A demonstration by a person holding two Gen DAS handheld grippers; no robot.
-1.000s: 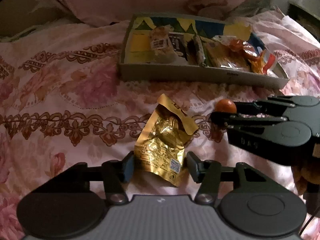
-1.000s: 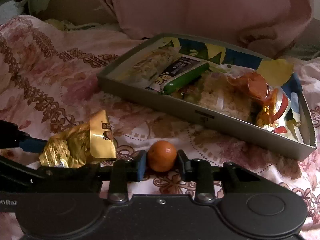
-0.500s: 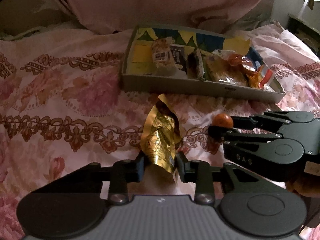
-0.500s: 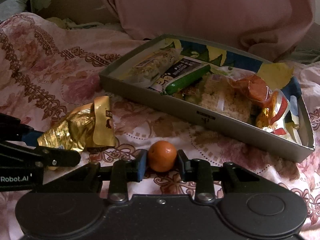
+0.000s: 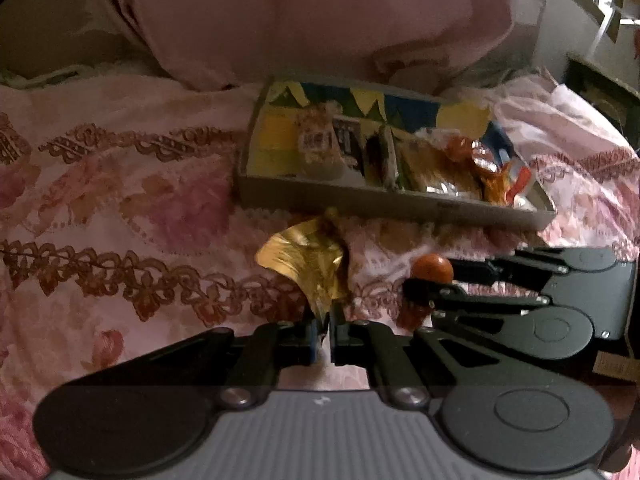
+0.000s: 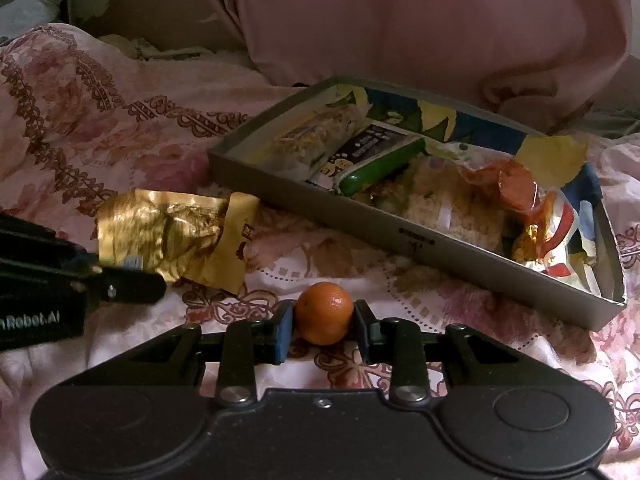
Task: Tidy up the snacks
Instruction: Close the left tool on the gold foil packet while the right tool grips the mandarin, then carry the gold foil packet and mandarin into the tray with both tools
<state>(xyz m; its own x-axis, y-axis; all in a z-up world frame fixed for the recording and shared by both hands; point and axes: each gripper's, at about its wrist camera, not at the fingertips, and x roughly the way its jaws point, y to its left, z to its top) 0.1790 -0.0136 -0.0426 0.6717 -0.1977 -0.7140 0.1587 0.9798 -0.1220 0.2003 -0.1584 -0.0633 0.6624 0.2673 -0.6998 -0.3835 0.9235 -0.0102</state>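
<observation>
Already the gold foil packet [image 5: 308,264] was caught by its near edge between the jaws of the left gripper [image 5: 325,334], which had just been closing and now stood almost together on the foil; most of the packet still lay on the floral bedspread [image 5: 120,216], just in front of the grey tray [image 5: 360,196]. Beside it, the right gripper [image 6: 323,330] held a small orange [image 6: 324,312] squeezed between its blue pads [image 6: 285,332], jaws narrow around the fruit, low over the cloth. Beyond both, the tray already carried several wrapped snacks [image 6: 400,168], with bare floor showing only at its left end. To do this step well, I judged the left hand should lift the packet straight up first, since a thin foil edge can slip; then carry it over the near wall and let go inside; the orange could follow, set down low so it would not roll.
</observation>
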